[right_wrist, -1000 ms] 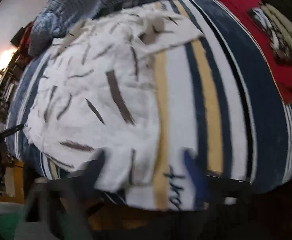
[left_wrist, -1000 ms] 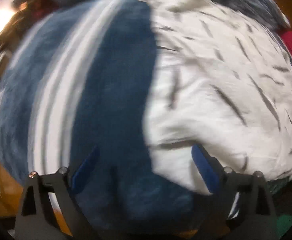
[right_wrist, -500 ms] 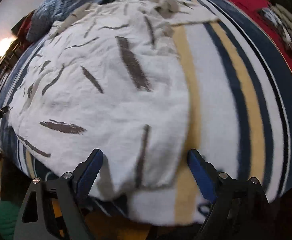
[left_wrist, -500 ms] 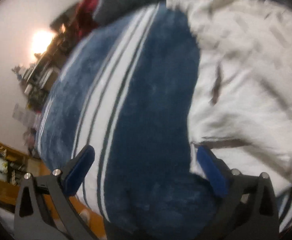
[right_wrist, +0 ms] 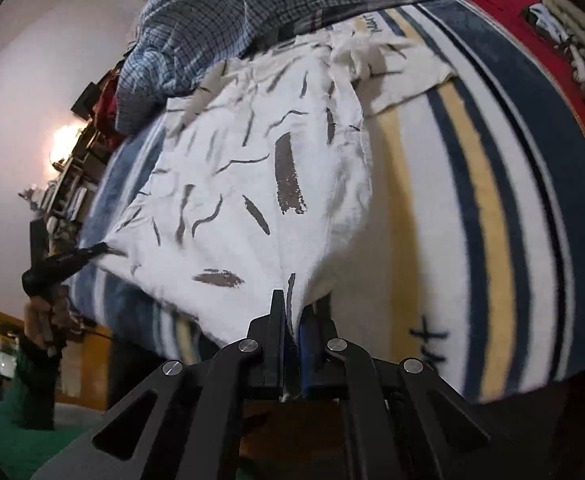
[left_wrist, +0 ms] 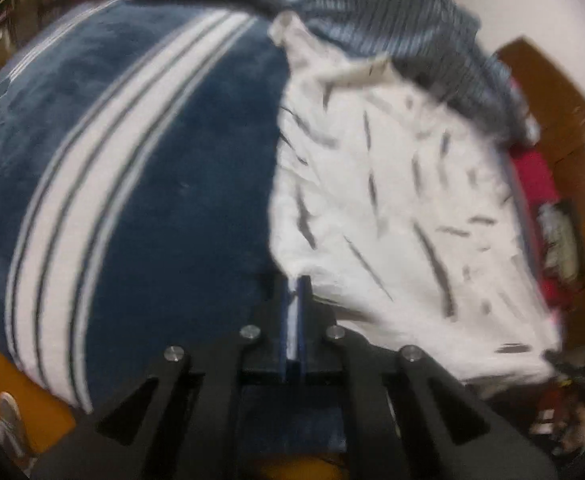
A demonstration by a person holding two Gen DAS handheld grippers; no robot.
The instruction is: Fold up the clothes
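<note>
Both tongs have closed since half a second ago, when each pair stood wide open over the near hem. Left tongs now pinch a corner of the white garment, a strip of white cloth showing between the blue pads. Right tongs likewise clamp the other near corner of the same garment; the cloth bunches to a point right where it enters the pads.

We note the garment lies spread ahead of both tongs on the striped blanket covering the bed, its hem nearest us, its far end tucked up against a checked shirt. In the right wrist view the left tongs show off to the left, holding the far-side corner. A red item sits beyond and to the right.

Our reading: approach is over, grasp is made at both hem corners. That sets us up for the first fold, likely lifting the hem and carrying it forward toward the far end. Left view is blurred, so depth of bite there is uncertain.
</note>
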